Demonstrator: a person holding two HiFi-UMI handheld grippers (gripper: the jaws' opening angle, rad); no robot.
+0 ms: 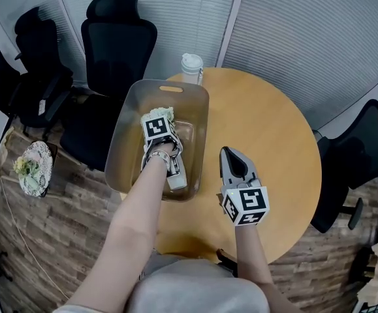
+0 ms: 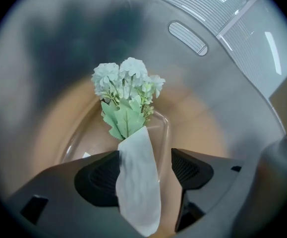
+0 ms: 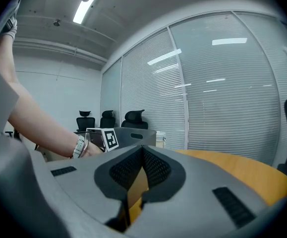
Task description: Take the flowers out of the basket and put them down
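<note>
A small bunch of white flowers with green leaves and a white paper wrap lies in the grey plastic basket, over a clear inner tray. In the head view the blooms peek out beyond the marker cube. My left gripper reaches down into the basket. It is open, and the wrap lies between its jaws against the left pad, clear of the right one. My right gripper hovers over the table to the right of the basket, shut on nothing.
The basket stands on the left part of a round wooden table. A white lidded cup stands just behind it. Black office chairs crowd the back left, and another one is at the right. A second bouquet lies down at the left.
</note>
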